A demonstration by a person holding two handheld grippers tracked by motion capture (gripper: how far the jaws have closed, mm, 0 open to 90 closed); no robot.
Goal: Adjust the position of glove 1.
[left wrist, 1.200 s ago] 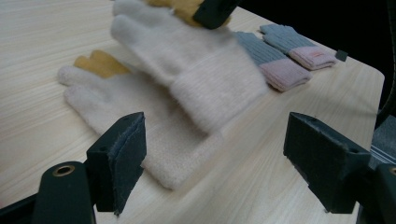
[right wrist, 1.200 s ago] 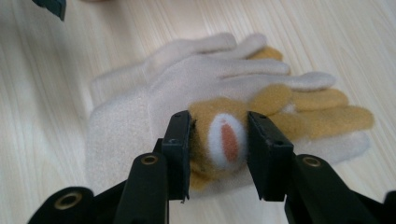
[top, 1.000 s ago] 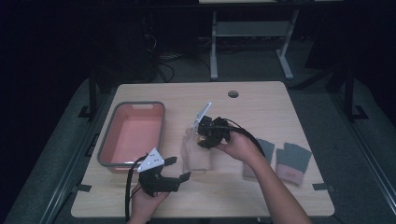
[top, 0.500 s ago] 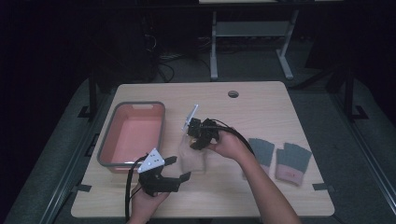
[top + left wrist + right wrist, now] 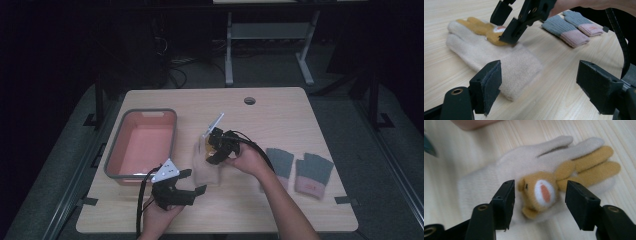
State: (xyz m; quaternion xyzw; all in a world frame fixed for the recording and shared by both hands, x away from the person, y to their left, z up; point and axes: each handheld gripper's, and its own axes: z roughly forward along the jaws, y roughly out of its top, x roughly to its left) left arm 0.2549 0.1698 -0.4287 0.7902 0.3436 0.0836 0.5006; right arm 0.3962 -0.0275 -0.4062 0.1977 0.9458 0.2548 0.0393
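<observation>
— Glove [image 5: 499, 53], cream, with a tan animal figure [image 5: 541, 191] sewn on the back: where does it lie?

— Flat on the bench [image 5: 300, 107], near the middle, just right of the pink tub [image 5: 142, 145], cuff toward me.

— Your left claw [image 5: 192, 182]?

— Nearest to me, at the bench's front edge. Jaws spread wide, nothing between them, short of the cuff and clear of it.

— Your right claw [image 5: 216, 152]?

— Past the left one, over the glove's back. Jaws spread, pointed down, standing either side of the animal figure. Whether the tips touch the fabric, I cannot tell.

— Anything farther off?

— Two grey gloves with pink cuffs [image 5: 300, 170], side by side at the right, well apart from the cream one.
</observation>
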